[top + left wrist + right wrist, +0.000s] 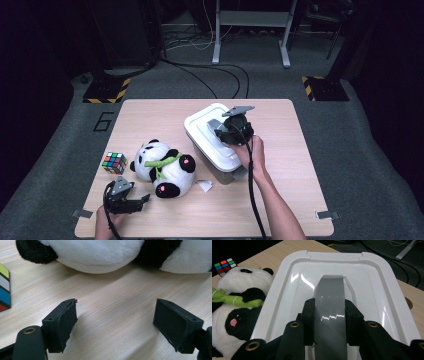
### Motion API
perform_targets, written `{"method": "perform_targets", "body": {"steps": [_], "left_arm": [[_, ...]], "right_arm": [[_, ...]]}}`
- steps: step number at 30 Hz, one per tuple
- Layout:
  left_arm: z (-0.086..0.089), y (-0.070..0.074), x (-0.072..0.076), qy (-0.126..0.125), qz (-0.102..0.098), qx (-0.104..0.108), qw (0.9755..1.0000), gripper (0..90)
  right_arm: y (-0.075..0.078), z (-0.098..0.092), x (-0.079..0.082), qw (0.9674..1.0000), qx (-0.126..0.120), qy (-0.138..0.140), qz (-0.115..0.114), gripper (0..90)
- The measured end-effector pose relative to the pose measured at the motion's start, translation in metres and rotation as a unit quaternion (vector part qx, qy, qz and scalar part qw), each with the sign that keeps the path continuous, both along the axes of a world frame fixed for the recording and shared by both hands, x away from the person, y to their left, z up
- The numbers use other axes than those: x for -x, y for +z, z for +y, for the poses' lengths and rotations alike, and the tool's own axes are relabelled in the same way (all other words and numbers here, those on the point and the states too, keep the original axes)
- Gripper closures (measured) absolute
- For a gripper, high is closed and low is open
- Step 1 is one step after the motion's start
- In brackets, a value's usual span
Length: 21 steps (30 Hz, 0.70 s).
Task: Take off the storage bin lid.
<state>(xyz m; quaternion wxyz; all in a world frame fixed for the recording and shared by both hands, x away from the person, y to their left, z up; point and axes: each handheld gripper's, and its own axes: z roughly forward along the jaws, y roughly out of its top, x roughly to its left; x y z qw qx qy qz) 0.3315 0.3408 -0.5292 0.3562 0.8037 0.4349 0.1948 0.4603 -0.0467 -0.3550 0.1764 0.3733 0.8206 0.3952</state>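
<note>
A white box lid (212, 134) sits on a grey box at the middle of the wooden table (280, 200). My right gripper (225, 131) is over it, shut on the lid's grey handle (329, 315), its pads (309, 322) pressing both sides of the strap. The white lid (377, 302) spreads around the handle. A plush panda (164, 169) lies left of the box. My left gripper (140, 201) rests low near the front left edge, open, its pads (65, 322) wide apart with bare table between them. The panda's belly (100, 255) lies just ahead of it.
A colour puzzle cube (114, 162) stands left of the panda, its edge (4, 290) showing in the left gripper view. A small white scrap (205, 185) lies by the box's front corner. Cables and a metal stand's legs (250, 35) cross the floor beyond the table.
</note>
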Motion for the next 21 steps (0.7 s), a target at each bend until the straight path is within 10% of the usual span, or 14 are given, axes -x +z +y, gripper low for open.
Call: {"method": "perform_targets", "body": {"steps": [21], "left_arm": [[-0.002, 0.0, -0.002, 0.01, 0.0, -0.001, 0.9999, 16.7]], "right_arm": [[0.022, -0.018, 0.0, 0.9998, 0.006, -0.003, -0.019, 66.4]]}}
